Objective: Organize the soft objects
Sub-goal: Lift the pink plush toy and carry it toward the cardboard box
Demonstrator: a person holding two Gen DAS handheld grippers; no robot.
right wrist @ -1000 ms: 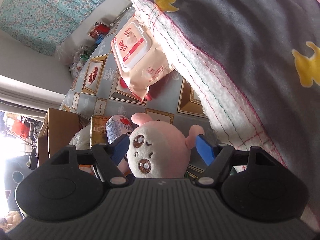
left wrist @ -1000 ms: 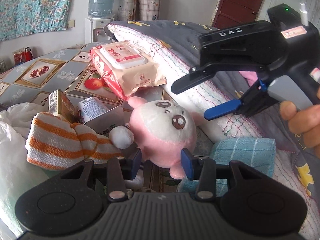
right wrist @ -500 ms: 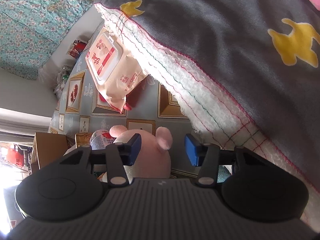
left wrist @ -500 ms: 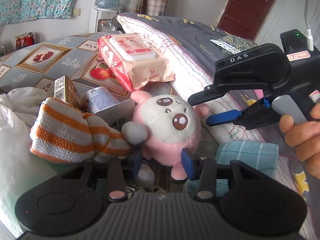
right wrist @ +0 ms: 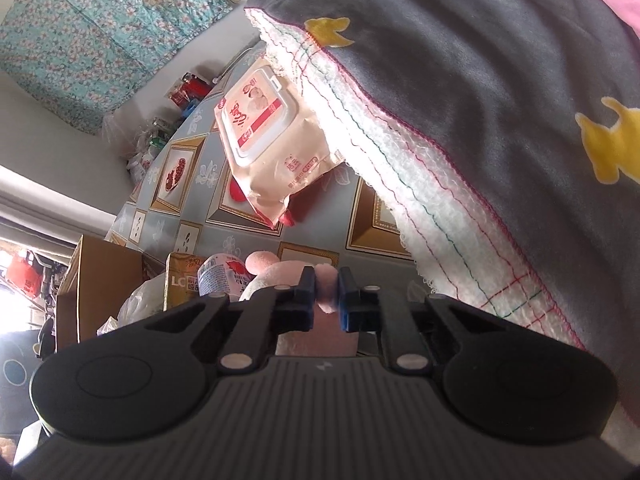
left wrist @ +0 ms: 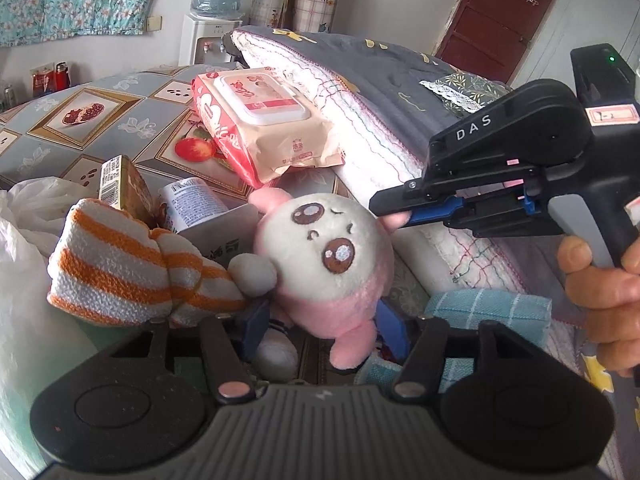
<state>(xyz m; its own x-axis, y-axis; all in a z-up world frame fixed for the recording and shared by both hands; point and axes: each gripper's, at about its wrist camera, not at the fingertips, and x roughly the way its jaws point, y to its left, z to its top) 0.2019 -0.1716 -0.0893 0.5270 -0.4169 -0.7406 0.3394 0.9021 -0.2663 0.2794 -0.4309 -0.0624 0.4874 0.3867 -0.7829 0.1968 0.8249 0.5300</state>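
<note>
Now right gripper point(right wrist: 327, 294) jaws pinch the ear of the round pink-and-white plush toy point(left wrist: 326, 258), likely to lift it off the cluttered tabletop point(left wrist: 120, 120); left gripper point(left wrist: 320, 320) jaws spread around its base beside the orange-striped knit cloth point(left wrist: 120, 264).

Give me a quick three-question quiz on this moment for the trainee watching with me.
1. True or false: the right gripper is shut on the pink plush toy's ear.
2. Which lies nearest the toy's left side in the left wrist view? A) striped sock B) wipes pack C) blue cloth
3. Fill in: the left gripper's fingers stand ____ on either side of the toy's lower body.

Key: 1 true; 2 A; 3 open.
</note>
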